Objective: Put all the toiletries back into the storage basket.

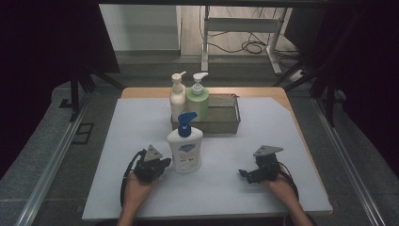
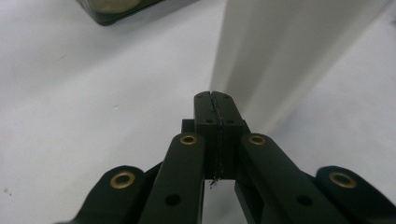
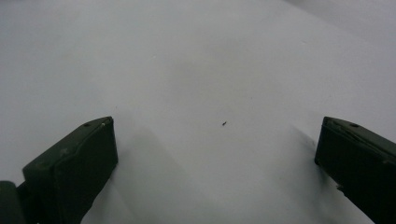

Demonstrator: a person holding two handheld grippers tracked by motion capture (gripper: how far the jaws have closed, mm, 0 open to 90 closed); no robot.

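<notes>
A white pump bottle with a blue pump [image 1: 185, 146] stands upright on the white mat [image 1: 141, 117] in front of a metal tray [image 1: 225, 118]. My left gripper [image 1: 165, 163] rests on the mat just left of that bottle, jaws pressed together with nothing between them. In the left gripper view the shut gripper [image 2: 214, 97] points at the bottle's white side [image 2: 285, 56], close to it. My right gripper [image 1: 242, 173] lies on the mat at the right. In the right gripper view its jaws stand wide apart over bare mat [image 3: 196, 70].
The tray holds a cream pump bottle [image 1: 177, 96] and a green pump bottle [image 1: 198, 98] at its left end. A corner of the tray [image 2: 112, 11] appears in the left gripper view. Past the table are a grey floor, metal table legs and cables.
</notes>
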